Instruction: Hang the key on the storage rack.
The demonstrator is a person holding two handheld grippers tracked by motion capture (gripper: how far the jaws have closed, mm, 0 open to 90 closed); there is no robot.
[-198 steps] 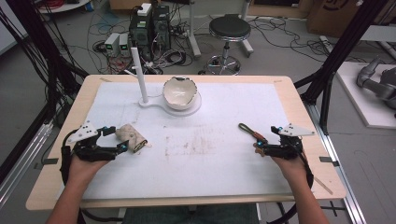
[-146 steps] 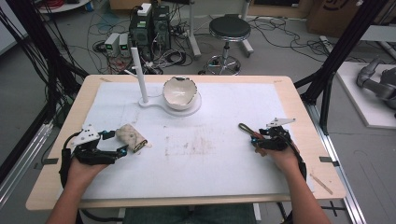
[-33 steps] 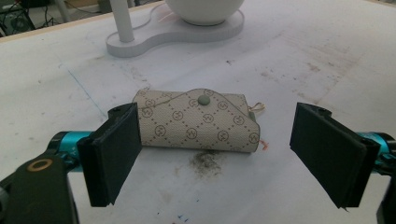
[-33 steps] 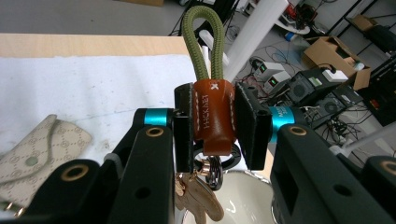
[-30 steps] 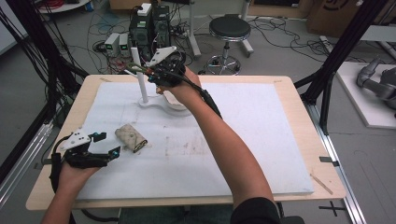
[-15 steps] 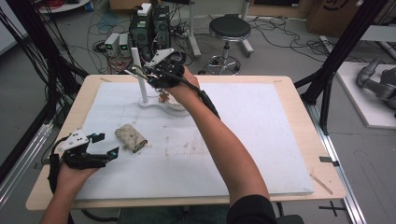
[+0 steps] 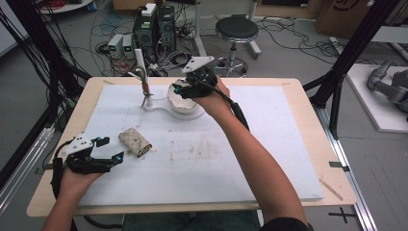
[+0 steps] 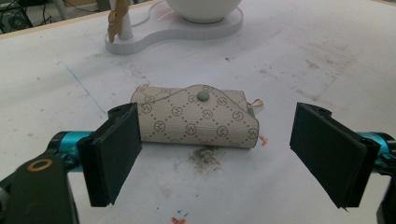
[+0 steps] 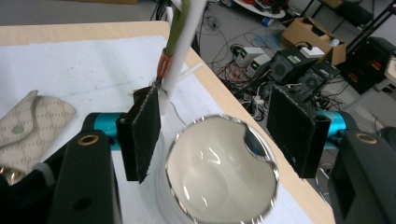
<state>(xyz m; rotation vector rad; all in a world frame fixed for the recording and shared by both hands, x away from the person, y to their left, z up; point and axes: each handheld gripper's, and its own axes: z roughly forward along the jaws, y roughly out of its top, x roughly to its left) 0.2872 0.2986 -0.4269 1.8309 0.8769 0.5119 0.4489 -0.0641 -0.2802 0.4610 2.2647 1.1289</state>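
Reaching across the tabletop [image 7: 298, 144], a person's right arm [image 7: 250, 149] covers the near side of a white bowl [image 7: 180, 98] in the high view, so only part of its rim shows there. The right gripper [image 7: 185, 86] hangs just above that bowl with its jaws spread wide and nothing between them; in the right gripper view the bowl [image 9: 219, 177] sits below the gap, its glossy inside bare, its lower edge cut off by the frame. The bowl stands on a white base [image 8: 173, 30] that also carries a thin white post [image 7: 142, 72]. A small strap-like piece [image 7: 144, 86] hangs on the post; it is too small to make out, and in the left gripper view only its tan lower end [image 8: 116, 16] shows at the top edge.

At the tabletop's near left, the left gripper [image 7: 108, 149] rests low in the person's hand, jaws wide apart and empty. A beige patterned pouch [image 8: 196, 116] with a snap-button flap lies flat just ahead of it, apart from both jaws, with a dark smudge on the white cover in front. In the high view the pouch [image 7: 134, 143] lies well apart from the bowl. The pouch's far end is cropped in the right gripper view [image 9: 28, 126].

Beyond the tabletop stand a stool [image 7: 236, 29], black electronics boxes [image 7: 154, 29] and tangled cables [image 7: 115, 48] on the floor.
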